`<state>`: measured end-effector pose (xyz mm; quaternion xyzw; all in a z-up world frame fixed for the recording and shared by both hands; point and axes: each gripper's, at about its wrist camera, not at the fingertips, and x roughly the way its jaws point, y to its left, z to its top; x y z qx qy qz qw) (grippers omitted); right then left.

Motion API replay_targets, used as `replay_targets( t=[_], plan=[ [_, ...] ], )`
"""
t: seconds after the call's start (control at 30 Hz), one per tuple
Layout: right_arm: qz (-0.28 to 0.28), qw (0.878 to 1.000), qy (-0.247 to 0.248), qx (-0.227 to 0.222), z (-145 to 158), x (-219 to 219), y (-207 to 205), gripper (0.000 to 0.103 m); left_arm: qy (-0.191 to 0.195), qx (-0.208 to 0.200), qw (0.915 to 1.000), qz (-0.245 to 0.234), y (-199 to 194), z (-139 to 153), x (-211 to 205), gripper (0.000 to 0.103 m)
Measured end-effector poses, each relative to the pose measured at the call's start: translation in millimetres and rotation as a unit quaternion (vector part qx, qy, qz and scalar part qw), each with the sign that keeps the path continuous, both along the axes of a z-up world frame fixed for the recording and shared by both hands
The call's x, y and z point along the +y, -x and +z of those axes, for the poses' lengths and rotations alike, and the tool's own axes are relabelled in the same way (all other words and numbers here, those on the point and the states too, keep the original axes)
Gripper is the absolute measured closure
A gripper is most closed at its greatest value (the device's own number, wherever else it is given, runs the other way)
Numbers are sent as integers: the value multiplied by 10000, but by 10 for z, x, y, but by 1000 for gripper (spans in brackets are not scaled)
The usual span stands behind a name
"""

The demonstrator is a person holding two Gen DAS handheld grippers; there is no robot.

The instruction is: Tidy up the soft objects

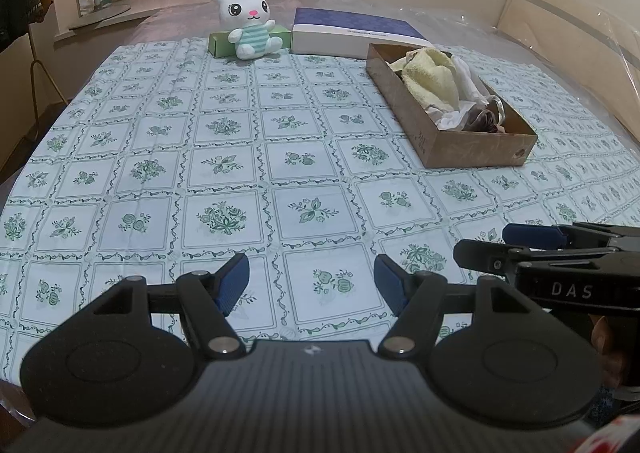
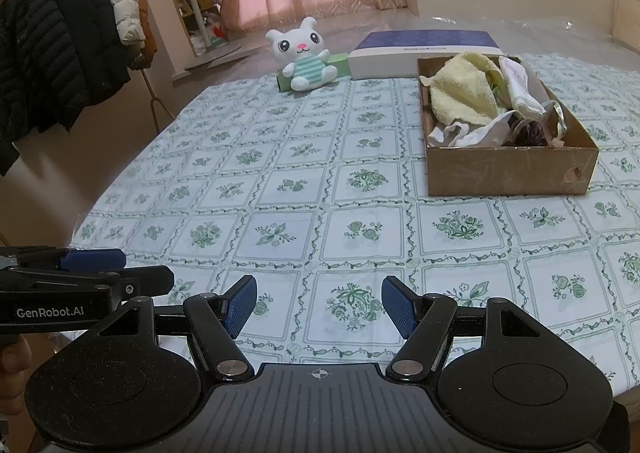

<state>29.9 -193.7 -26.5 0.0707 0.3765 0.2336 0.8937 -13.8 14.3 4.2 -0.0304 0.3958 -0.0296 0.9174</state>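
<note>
A brown cardboard box [image 1: 476, 151] [image 2: 508, 171] stands on the right of the table. It holds a yellow towel [image 1: 430, 79] [image 2: 464, 93], white cloths [image 2: 520, 87] and a dark brown soft item [image 2: 530, 133]. My left gripper [image 1: 312, 279] is open and empty, low over the near table edge. My right gripper [image 2: 319, 303] is open and empty, beside it to the right. It shows in the left wrist view [image 1: 520, 245], and the left one in the right wrist view [image 2: 100, 269].
A white plush bunny [image 1: 248, 23] [image 2: 304, 53] leans on a green box [image 1: 218, 43] at the far edge, next to a blue-and-white flat box [image 1: 352, 33] [image 2: 424, 51]. A green-patterned tablecloth [image 1: 224, 157] covers the table. A coat rack [image 2: 60, 53] stands at left.
</note>
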Motion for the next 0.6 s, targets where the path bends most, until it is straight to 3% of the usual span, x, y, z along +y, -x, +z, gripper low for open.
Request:
replay_targets(
  t=[0.6],
  plan=[
    [14,10000,-5,2,-8,-5,-13,34,6,-1,10000,-2,-2,-6,-8,36]
  ],
)
